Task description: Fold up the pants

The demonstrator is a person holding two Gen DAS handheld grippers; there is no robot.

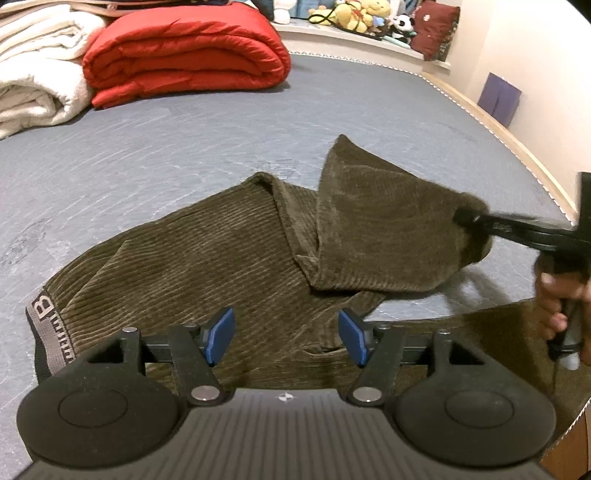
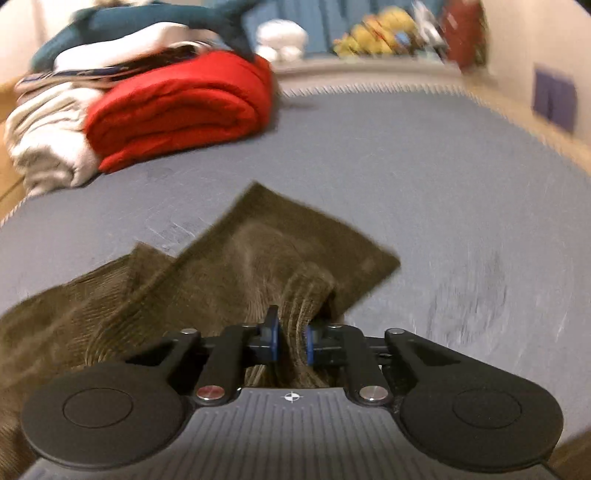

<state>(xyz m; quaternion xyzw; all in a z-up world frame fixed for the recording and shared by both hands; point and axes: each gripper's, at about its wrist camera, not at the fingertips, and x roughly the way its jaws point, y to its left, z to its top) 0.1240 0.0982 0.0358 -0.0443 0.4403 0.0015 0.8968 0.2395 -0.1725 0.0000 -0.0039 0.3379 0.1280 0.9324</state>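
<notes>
Olive corduroy pants point(image 1: 221, 266) lie on the grey mattress point(image 1: 147, 155), their grey lettered waistband point(image 1: 46, 328) at the lower left. My left gripper point(image 1: 286, 325) hovers just over the seat area, open, with no cloth between its blue pads. One leg end point(image 1: 388, 229) is folded back and lifted at the right, where my right gripper point(image 1: 465, 216) pinches it; a hand point(image 1: 557, 295) holds that tool. In the right wrist view the right gripper point(image 2: 291, 332) is shut on a bunched ridge of the pants point(image 2: 258, 258), and the leg hem spreads flat beyond it.
A folded red quilt point(image 1: 184, 51) and a white blanket point(image 1: 33, 74) are stacked at the far left of the bed. Plush toys point(image 1: 358, 14) line the shelf behind. The mattress's right edge runs by a wall with a purple patch point(image 1: 498, 98).
</notes>
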